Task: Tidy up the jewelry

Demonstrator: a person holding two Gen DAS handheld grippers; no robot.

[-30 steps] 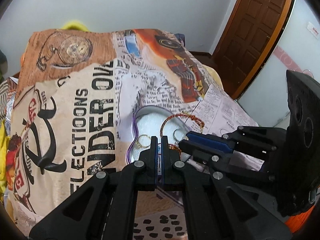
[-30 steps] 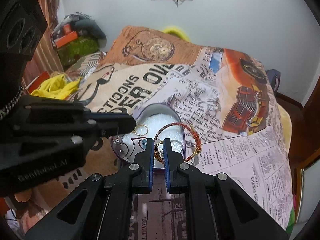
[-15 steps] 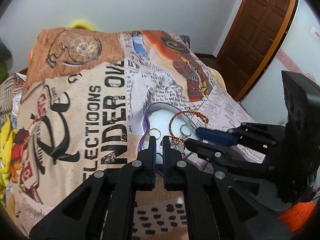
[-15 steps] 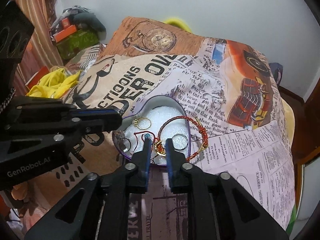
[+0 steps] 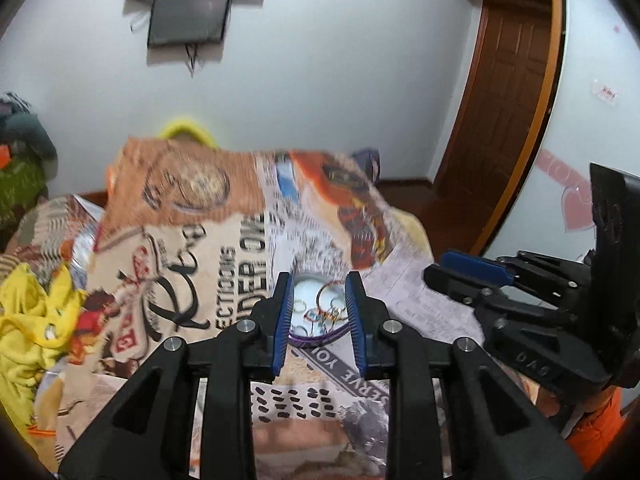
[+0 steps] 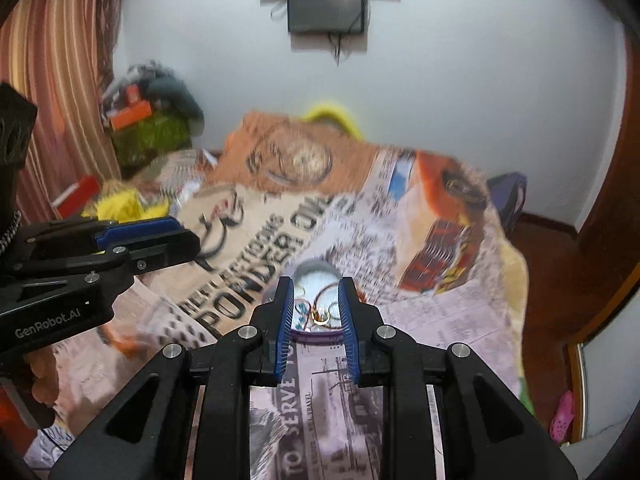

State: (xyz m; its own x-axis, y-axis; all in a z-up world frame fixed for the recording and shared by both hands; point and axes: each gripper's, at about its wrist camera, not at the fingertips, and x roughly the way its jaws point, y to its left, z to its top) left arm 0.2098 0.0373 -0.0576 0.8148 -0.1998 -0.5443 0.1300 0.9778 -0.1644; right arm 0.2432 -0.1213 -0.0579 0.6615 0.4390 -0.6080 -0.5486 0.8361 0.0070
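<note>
both grippers (image 5: 319, 312) (image 6: 316, 312) lifted off jewelry box (image 5: 316, 334); jaws just opened, empty

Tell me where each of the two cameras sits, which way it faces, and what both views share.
Left wrist: on the left gripper, looking forward and down at the heart-shaped jewelry tin on the newspaper-print bedspread; its jaws open and empty, the right gripper alongside.
Right wrist: on the right gripper, facing the same tin; jaws open and empty, left gripper and part of a hand in view.
Shared: tin, bedspread, wall-mounted box.
</note>
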